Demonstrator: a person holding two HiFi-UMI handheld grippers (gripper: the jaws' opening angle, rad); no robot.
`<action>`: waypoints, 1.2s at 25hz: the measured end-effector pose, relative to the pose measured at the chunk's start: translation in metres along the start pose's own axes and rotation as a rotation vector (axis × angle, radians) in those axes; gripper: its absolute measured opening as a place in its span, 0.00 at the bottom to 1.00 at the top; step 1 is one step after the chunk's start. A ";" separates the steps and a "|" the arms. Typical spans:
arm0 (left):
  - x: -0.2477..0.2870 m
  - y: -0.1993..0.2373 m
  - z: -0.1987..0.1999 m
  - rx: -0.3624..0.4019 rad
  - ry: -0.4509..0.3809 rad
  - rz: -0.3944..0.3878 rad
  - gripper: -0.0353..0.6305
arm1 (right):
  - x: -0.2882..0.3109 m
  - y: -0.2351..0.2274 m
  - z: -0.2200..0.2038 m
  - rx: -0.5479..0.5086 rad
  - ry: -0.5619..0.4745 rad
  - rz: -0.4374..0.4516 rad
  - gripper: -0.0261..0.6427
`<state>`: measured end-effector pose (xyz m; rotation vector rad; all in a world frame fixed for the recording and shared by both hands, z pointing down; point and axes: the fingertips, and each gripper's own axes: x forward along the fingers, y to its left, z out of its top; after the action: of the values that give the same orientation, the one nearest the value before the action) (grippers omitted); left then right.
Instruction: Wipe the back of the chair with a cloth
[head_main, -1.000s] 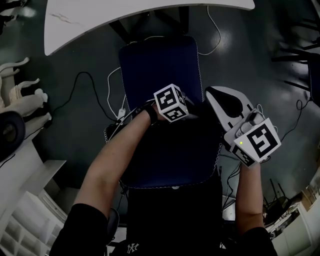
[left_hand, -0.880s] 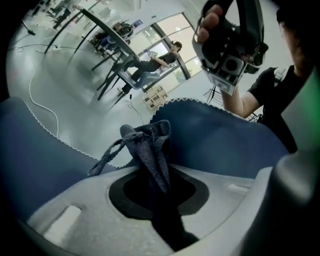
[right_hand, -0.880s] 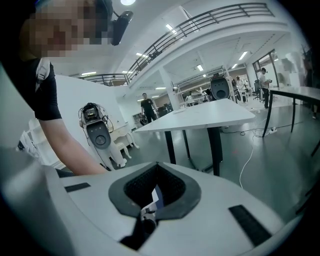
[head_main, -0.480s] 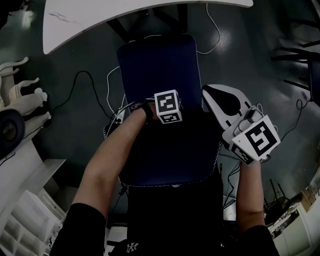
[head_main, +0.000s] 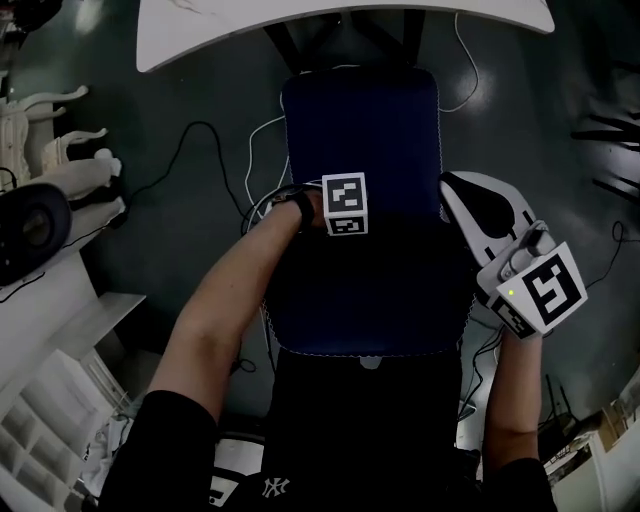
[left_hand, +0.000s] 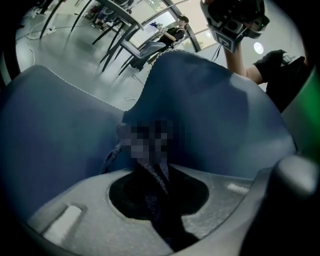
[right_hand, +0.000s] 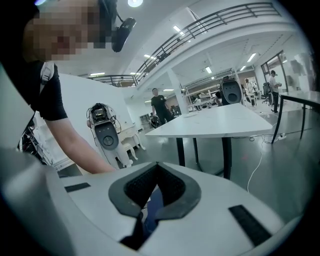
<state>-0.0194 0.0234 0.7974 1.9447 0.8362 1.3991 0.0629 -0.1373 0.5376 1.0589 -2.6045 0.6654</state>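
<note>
Dark, limp cloth (left_hand: 152, 200) is being pinched in the left hand-held gripper (left_hand: 155, 172) against the chair back (head_main: 370, 290). It is being judged light and soft, best gripped bunched. The right hand-held gripper (right_hand: 156, 165) is being held pressed together, empty.

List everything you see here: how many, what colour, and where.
chair: one, dark blue, centre, its seat towards the table
table: one, white, top of the head view
cables: several, black and white, on the floor around the chair
carved furniture: a few pieces, white, left edge
shelf unit: one, white, lower left
bystander: one, dark shirt, far background of the right gripper view
cloth: one, dark and patterned, clamped in the left gripper
left gripper: one, grey, shut on the cloth, over the chair
right gripper: one, white, shut, empty, right of the chair
forearms: two, bare, black sleeves
</note>
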 end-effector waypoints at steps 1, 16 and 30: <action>-0.003 -0.001 -0.008 -0.004 0.009 0.000 0.15 | 0.002 0.003 0.002 -0.002 -0.002 0.001 0.06; -0.031 -0.012 -0.099 -0.055 0.165 0.033 0.15 | 0.035 0.073 0.020 -0.019 0.021 0.058 0.06; -0.121 -0.068 0.019 0.001 -0.262 0.131 0.15 | -0.015 0.080 0.089 -0.026 -0.036 -0.053 0.06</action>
<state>-0.0413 -0.0296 0.6700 2.1579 0.5967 1.1798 0.0115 -0.1229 0.4296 1.1383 -2.5979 0.6036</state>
